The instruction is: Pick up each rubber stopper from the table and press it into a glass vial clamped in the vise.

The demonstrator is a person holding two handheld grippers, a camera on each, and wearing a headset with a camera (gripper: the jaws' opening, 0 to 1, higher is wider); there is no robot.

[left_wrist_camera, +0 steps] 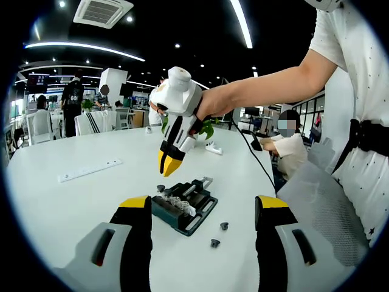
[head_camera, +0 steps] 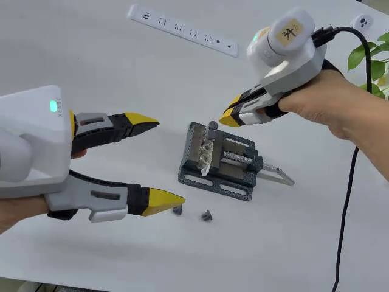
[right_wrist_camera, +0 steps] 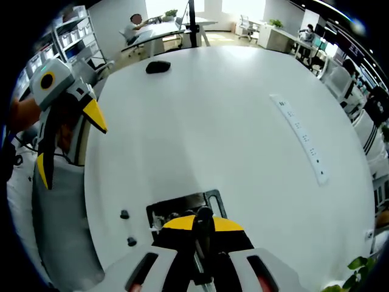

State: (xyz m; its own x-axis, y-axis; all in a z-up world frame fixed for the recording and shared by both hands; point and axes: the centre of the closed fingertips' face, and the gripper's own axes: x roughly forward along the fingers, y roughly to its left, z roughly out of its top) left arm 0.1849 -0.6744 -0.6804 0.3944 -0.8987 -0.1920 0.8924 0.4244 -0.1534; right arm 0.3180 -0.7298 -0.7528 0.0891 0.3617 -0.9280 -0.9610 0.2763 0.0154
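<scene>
My left hand-held gripper (head_camera: pixel 167 161) hung released at the near left, two rubber stoppers (head_camera: pixel 207 215) lay on the table (head_camera: pixel 121 67) just before the vise (head_camera: pixel 234 176), and beyond, my clenched right hand-held gripper (head_camera: pixel 231 119) hovered beside the seated stopper (head_camera: pixel 213 126), which I judged needed a straight, centred downward press.

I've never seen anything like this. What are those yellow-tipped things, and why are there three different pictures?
No robot here: a person holds a tool with two pinching fingers in each hand. One picture comes from a headset camera looking down; the two round ones come from cameras riding on the tools. The left gripper is open; the right gripper is shut, hovering near the vise. The vise clamps glass vials, one capped with a stopper. Two loose rubber stoppers and a power strip lie on the white table.
</scene>
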